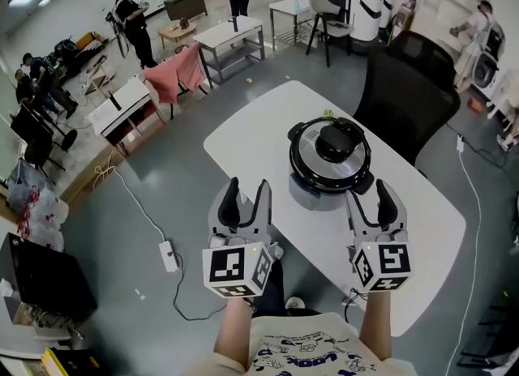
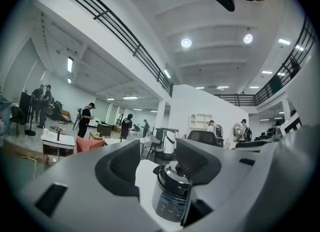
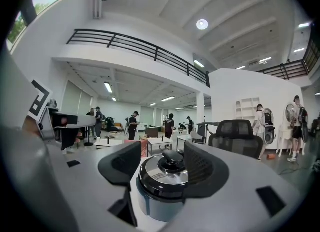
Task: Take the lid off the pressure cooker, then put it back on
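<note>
The pressure cooker (image 1: 324, 178) stands on the white table (image 1: 251, 135), its silver lid (image 1: 331, 151) with a black knob seated on top. My left gripper (image 1: 247, 192) hovers at the table's near edge, left of the cooker, jaws open and empty. On the cooker's near right side my right gripper (image 1: 369, 192) is also open and holds nothing. In the left gripper view the cooker (image 2: 172, 196) shows ahead between the open fingers, toward the right one. The right gripper view has the cooker (image 3: 160, 196) and lid (image 3: 165, 173) centred beyond its open fingers, apart from them.
A black office chair (image 1: 409, 91) stands at the table's far side behind the cooker. A power strip (image 1: 169, 254) with cables lies on the floor to the left. More tables (image 1: 231, 38) and several people are further back in the hall.
</note>
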`<act>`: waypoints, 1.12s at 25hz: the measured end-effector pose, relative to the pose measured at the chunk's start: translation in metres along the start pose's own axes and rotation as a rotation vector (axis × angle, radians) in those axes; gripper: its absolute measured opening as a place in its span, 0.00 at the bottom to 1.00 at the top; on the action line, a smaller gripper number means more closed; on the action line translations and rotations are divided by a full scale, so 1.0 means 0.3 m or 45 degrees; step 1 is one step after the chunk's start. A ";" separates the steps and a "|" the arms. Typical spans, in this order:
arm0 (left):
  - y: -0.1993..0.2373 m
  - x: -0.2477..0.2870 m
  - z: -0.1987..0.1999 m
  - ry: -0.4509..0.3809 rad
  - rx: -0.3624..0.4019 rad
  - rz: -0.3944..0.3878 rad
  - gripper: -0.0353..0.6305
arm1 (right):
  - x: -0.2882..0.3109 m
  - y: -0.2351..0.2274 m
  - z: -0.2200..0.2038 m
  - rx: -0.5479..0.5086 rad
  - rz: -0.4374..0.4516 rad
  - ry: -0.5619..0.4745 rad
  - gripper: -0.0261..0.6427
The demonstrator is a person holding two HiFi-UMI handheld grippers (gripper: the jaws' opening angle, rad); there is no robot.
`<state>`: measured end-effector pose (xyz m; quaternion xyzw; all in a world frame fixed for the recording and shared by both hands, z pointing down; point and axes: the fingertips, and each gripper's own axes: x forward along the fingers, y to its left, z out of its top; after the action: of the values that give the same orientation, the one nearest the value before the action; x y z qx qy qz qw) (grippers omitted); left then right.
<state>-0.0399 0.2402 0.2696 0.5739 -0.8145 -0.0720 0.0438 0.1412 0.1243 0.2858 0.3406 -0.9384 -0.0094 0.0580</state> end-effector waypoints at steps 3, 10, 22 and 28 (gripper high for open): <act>0.032 0.101 -0.016 0.007 -0.010 -0.036 0.38 | 0.085 -0.021 -0.008 0.000 -0.033 0.002 0.44; 0.120 0.382 -0.040 0.050 -0.022 -0.140 0.38 | 0.324 -0.039 -0.018 -0.011 -0.101 0.052 0.48; 0.152 0.862 -0.140 0.221 -0.145 -0.396 0.38 | 0.649 -0.102 -0.066 -0.072 -0.164 0.258 0.49; 0.149 1.044 -0.247 0.363 -0.223 -0.509 0.38 | 0.751 -0.133 -0.121 -0.098 -0.171 0.403 0.51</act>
<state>-0.1757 -0.0447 0.3467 0.7218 -0.6613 -0.0680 0.1926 -0.0008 -0.0498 0.3427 0.3973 -0.8916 0.0045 0.2172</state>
